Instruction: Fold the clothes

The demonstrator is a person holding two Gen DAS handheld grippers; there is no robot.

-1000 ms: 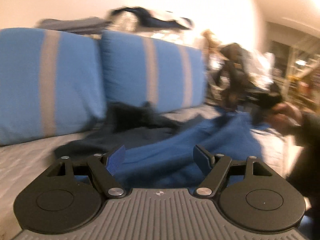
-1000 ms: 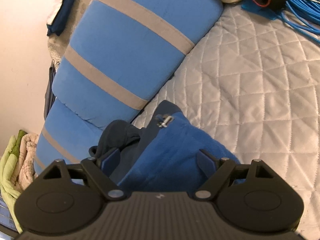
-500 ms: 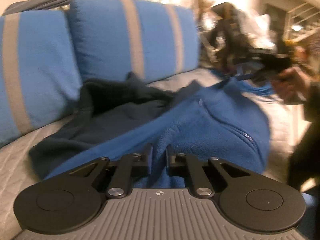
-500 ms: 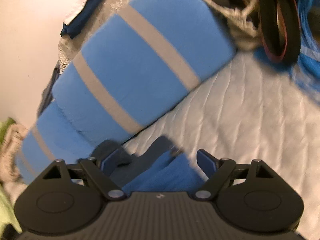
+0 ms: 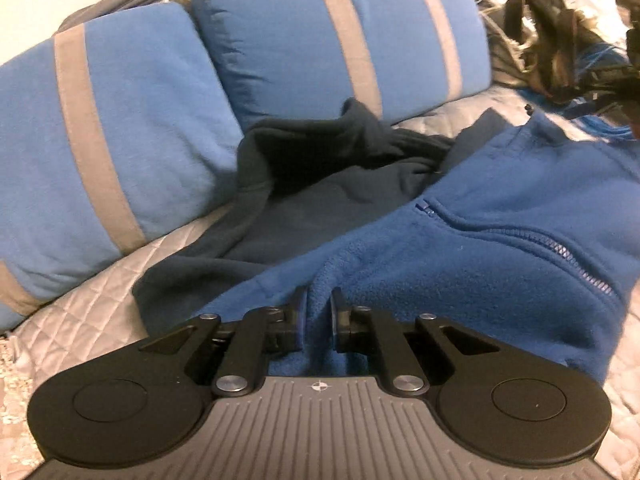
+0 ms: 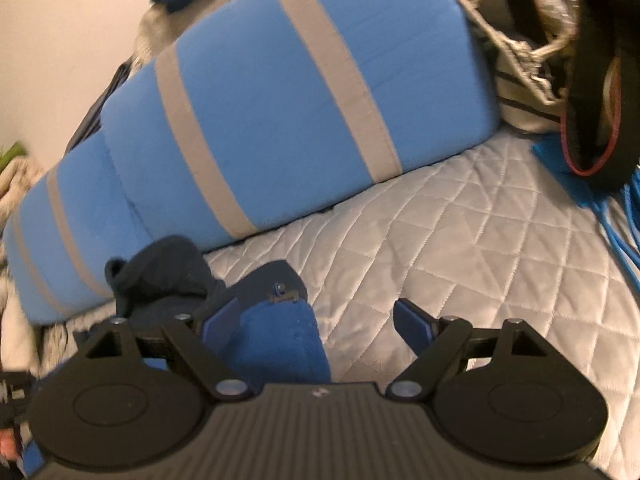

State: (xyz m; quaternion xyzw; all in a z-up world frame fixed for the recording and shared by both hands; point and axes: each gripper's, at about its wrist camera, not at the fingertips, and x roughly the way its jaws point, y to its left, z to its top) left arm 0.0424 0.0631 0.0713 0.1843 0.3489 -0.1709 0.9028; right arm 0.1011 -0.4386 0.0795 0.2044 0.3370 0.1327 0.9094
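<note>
A blue fleece jacket [image 5: 480, 240] with a zip lies spread on the quilted grey cover [image 5: 92, 316]. Its dark navy lining and sleeve [image 5: 320, 184] bunch against the cushions. My left gripper [image 5: 319, 308] is shut on a pinched fold of the jacket's near hem. In the right wrist view the jacket's collar end [image 6: 280, 332] with a small zip pull lies between the fingers of my right gripper [image 6: 320, 320]. That gripper stands open, its left pad close beside the fleece and its right pad over bare quilt.
Two blue cushions with grey stripes [image 5: 328, 32] [image 6: 312, 92] lean along the back. Bags, straps and blue cables [image 6: 592, 80] pile up at the right end. The other hand-held gripper shows dark at the far right edge [image 5: 628, 76].
My left gripper dropped toward the jacket and closed on its hem. The right gripper rolled and shifted, so the collar end now sits low between its open fingers.
</note>
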